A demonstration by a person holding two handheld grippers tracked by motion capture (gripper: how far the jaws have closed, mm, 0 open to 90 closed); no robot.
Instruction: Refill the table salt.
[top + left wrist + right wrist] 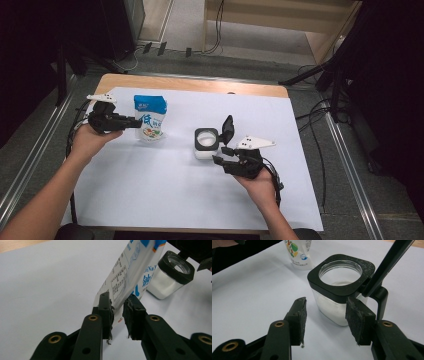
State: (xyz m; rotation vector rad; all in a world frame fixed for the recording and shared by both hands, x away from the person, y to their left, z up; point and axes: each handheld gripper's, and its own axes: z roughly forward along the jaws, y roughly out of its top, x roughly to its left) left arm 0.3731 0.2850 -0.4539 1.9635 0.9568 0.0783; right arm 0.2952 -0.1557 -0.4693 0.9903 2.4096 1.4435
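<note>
Bag [150, 118]: white and blue, upright on white sheet [165, 190], toward left half of worktop [190, 83], nearer far edge than near edge. Left gripper [135, 121] level at bag's left side; fingers [105, 311] slightly parted, bag's lower edge between them, pads close against it; firm clamping cannot be told. Jar [206, 143]: clear, square black collar, white contents, near centre of worktop, well apart from bag. Hinged black lid [227, 127] raised at jar's right side. Right gripper [220, 155] just beside jar's near right corner; fingers [298, 317] about half open, holding nothing, jar ahead of gap.
</note>
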